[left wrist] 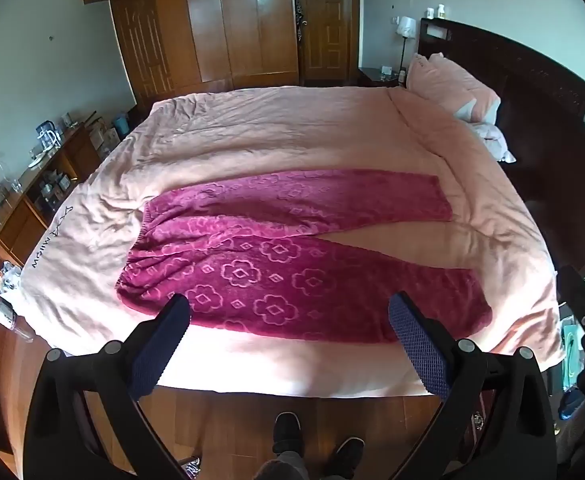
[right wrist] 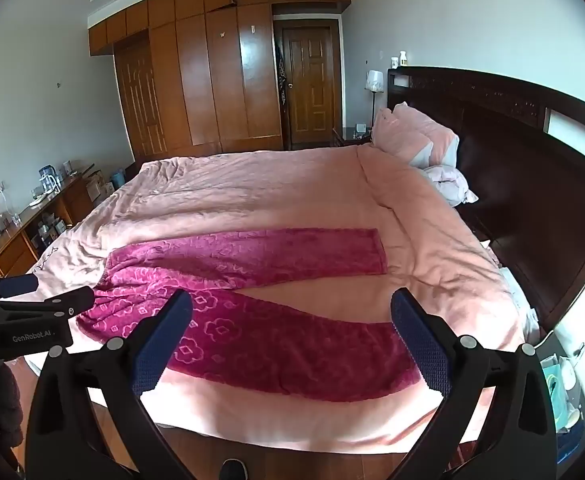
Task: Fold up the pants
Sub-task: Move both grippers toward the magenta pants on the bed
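Magenta fleece pants (left wrist: pixel 276 256) with a flower pattern lie spread flat on the pink bed (left wrist: pixel 252 136), waistband to the left, both legs pointing right and splayed apart. They also show in the right wrist view (right wrist: pixel 252 320). My left gripper (left wrist: pixel 290 312) is open and empty, held above the near leg by the bed's front edge. My right gripper (right wrist: pixel 291 308) is open and empty, above the near leg further right. The left gripper (right wrist: pixel 48 292) shows in the right wrist view at the left, near the waistband.
Pink pillows (left wrist: pixel 448 84) lean on the dark headboard (left wrist: pixel 532 92) at the right. A cluttered wooden desk (left wrist: pixel 32 192) runs along the left wall. Wardrobes (left wrist: pixel 220 20) stand behind the bed. The person's feet (left wrist: pixel 288 432) stand on the wooden floor.
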A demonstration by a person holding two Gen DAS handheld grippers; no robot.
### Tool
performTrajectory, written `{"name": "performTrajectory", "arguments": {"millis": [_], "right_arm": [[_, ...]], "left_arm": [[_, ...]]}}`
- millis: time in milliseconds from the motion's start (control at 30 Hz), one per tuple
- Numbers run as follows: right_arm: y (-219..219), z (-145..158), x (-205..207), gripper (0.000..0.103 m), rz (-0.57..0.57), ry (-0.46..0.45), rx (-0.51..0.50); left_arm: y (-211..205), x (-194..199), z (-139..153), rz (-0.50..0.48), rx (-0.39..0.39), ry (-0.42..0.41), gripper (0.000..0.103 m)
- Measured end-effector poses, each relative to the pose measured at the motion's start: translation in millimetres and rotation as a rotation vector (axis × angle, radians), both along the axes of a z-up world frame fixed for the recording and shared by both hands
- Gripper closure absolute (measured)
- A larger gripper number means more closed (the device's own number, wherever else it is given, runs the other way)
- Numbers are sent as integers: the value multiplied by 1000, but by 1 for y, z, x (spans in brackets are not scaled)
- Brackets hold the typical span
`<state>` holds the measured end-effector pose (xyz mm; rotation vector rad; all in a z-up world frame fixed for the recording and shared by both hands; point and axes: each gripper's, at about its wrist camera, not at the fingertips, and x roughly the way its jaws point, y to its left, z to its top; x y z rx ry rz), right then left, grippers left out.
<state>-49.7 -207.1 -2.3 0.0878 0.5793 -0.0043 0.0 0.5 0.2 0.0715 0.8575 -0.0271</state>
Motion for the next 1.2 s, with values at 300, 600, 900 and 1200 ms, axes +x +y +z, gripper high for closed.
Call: {"name": "performTrajectory", "arguments": {"millis": [300,600,900,1200], "right_arm": [[3,2,4,3,3,-11,1],[6,-10,8,3,42,-48,1],[5,-13,13,3,31,-4,8],[0,-21,18,3,5,35,3]], "left_arm": [[4,3,-3,17,25,-9,5],[9,8,-1,45,31,-1,5],[13,7,-9,49,24,19,5],[11,8,-14,55,34,20,5]]}}
